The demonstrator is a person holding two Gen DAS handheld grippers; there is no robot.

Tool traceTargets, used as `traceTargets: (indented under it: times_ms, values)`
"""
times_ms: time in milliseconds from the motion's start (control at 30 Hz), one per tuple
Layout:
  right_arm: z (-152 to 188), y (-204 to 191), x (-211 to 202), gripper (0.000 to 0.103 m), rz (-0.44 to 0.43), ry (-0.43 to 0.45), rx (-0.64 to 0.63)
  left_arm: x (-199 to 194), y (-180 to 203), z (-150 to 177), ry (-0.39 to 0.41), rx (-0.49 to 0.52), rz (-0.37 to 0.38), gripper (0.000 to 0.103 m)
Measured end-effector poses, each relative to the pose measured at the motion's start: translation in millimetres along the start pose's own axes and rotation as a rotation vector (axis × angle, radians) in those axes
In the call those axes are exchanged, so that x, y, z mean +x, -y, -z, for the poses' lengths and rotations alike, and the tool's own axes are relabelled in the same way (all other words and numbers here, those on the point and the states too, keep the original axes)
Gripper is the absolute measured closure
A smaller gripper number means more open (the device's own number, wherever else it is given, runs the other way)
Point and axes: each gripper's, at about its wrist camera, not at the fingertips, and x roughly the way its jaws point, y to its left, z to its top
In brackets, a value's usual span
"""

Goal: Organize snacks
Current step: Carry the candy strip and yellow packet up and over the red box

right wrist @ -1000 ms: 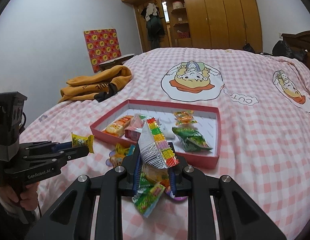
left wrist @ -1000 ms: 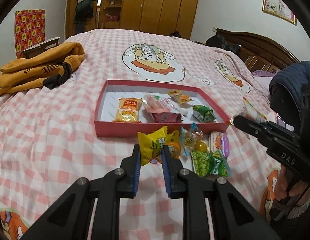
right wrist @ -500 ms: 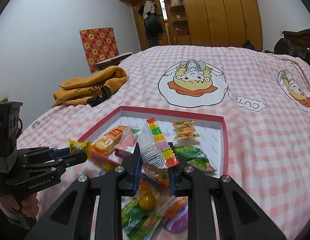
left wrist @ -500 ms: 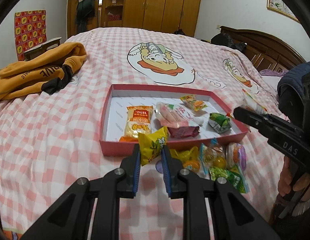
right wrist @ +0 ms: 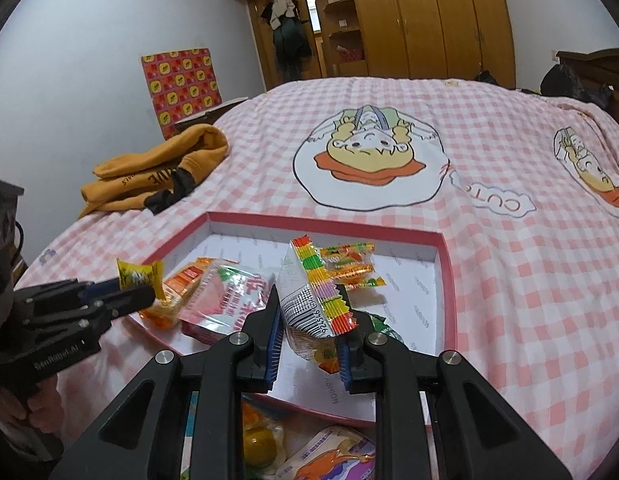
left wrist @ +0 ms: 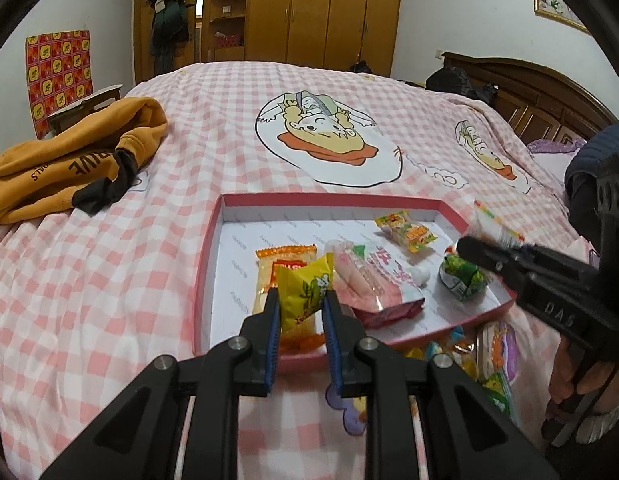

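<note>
Over the near edge of the red tray [left wrist: 208, 256], both hand-held grippers carry a snack each, so the coming move is a drop, not a pick. Left hand-held gripper [left wrist: 299, 312] is clamped on a yellow packet [left wrist: 303, 296], which stands upright between the blue pads, its long axis running up and away from the jaws. Directly below and beyond it lies an orange cracker pack [left wrist: 285, 268] w/ a pink wrapped pack [left wrist: 369, 280] just beside it on the right.

Right hand-held gripper [right wrist: 309, 320] is closed on a silver barcode packet [right wrist: 309, 292] w/ a rainbow-striped seam, tilted, long axis leaning up-left. It hangs over the tray's near-right part. Ahead of it are a small orange-green candy pack [right wrist: 349, 264] and, mostly hidden behind the jaw, a green pack [right wrist: 383, 326].

Key relation: tray floor lies straight ahead and below each gripper, so release needs little more than a short push fwd and down. Bare white floor looks widest at the tray's far side; the left gripper's spot is already crowded, probably stacking on the cracker pack if let go there. Right gripper is nearer the free space on the right.

More loose snacks [right wrist: 333, 456] sit on the bed [right wrist: 509, 264] outside the near wall, incl. a purple-orange pouch, though the view there is partly blocked by the gripper body.
</note>
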Motion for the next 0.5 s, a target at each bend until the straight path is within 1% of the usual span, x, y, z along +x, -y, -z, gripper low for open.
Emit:
traceTargets:
  times_ms: [167,367,500]
  values:
    - [6.2,10.0,10.3,0.079,-0.023,-0.014,0.031,5.5,-5.3,-4.3,0.009,-0.023,0.009,0.083]
    - [8.5,16.8,9.5,0.079,-0.072,0.015,0.059,6.1,-12.1,-5.3,0.043,-0.038,0.021,0.083]
    - [10.5,21.9,11.3,0.079,-0.122,0.033,0.085,8.5,-13.6,-6.8,0.047,-0.031,0.019,0.083]
